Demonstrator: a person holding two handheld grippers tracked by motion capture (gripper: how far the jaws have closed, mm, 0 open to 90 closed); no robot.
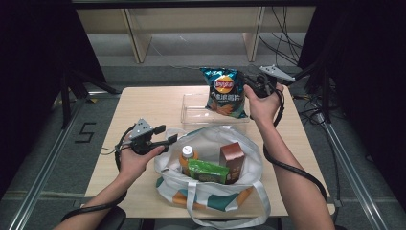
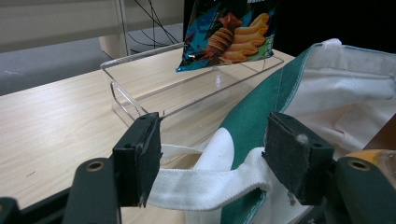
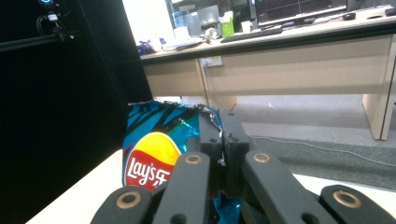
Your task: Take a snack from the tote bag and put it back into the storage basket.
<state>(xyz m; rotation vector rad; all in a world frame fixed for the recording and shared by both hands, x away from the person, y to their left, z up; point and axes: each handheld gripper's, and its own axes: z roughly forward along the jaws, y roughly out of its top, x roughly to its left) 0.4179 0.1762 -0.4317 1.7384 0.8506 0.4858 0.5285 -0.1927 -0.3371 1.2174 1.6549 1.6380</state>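
right gripper [image 3: 219, 140] jaws clamped on chip bag [image 1: 224, 92], held above clear tray [image 1: 191, 112]; left gripper [image 2: 212, 158] jaws wide, tote bag [image 1: 210, 139] strap [image 2: 205, 184] between them, ungripped

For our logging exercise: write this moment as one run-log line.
right hand-held gripper: shut on chip bag, above clear tray | left hand-held gripper: open around tote bag handle

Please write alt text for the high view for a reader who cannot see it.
The right claw holds a blue Lay's chip bag upright over a clear plastic tray on a wooden table. The left claw sits at the rim of a white-and-green tote bag holding a bottle, a green packet and a brown box.
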